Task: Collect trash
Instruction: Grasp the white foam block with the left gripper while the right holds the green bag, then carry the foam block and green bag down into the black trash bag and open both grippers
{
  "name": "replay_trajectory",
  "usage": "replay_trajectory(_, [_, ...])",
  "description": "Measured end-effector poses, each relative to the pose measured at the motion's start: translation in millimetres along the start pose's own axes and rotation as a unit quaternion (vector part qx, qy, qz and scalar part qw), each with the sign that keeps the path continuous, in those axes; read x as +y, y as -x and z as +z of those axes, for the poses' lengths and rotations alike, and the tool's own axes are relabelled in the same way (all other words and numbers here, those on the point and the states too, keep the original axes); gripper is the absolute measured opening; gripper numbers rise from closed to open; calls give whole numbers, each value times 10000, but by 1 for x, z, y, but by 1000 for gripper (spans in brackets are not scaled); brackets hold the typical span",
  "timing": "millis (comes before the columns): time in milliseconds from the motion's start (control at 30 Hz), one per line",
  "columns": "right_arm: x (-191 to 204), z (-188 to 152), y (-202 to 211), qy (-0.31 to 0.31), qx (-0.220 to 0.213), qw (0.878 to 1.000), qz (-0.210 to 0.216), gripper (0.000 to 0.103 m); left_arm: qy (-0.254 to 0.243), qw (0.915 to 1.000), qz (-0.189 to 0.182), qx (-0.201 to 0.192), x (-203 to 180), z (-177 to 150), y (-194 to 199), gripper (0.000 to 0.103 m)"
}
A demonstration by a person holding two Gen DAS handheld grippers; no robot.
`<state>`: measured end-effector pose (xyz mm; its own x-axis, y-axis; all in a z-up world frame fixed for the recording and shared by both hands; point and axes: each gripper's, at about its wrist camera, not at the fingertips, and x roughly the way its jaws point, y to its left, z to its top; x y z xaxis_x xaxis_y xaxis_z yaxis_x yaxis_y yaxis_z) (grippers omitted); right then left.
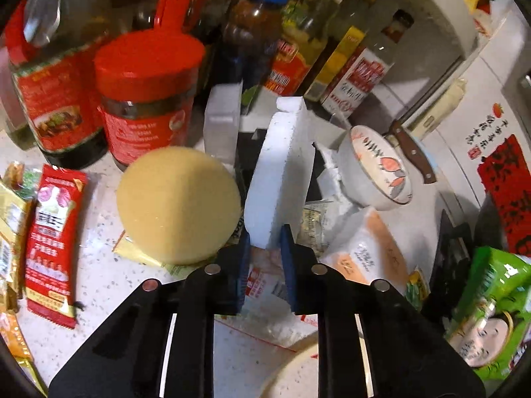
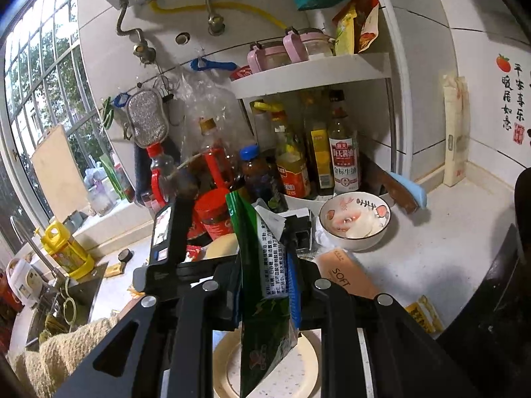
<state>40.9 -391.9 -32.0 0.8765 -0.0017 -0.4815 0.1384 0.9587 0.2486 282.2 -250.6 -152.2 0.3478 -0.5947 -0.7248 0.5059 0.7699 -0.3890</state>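
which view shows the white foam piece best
The left wrist view: the white foam piece stands upright, filling the middle, pinched at its base by the left claw. In the right wrist view I cannot pick it out; the green wrapper blocks the middle.

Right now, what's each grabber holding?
Left gripper: closed on the white foam piece.
Right gripper: closed on the green wrapper.
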Motion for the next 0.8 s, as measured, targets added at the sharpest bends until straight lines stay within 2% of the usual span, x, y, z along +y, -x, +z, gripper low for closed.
replay_trajectory(167, [8,1,9,18,-35,9999,129,21,-30,9992,-193,-352,-6,-8,45,17])
replay_trajectory(267, [17,0,18,89,-24,9996,263,21,-328,9974,-150,-624,-12,-33,92,17])
replay_trajectory(367, [32,-8,33,226,53,9985,503,21,-631,9952,-23,-743,-15,-76,145,17])
replay_trajectory(467, [49,-23,49,382,261,9958,784,21,-829,9939,116,-721,-14,-134,197,17])
replay_trajectory(567, [65,-42,66,490,680,9902,1120,21,-782,9958,216,-433,-8,-198,243,17])
replay_trajectory(667, [85,-77,86,700,1343,9777,1454,21,-755,9962,420,85,5,-266,278,17])
replay_trajectory(700, [94,-95,92,750,1682,9699,1594,21,-766,9950,529,354,9,-295,286,17])
replay_trajectory(800, [113,-146,99,780,2496,9496,1730,21,-549,9923,576,949,22,-354,290,17])
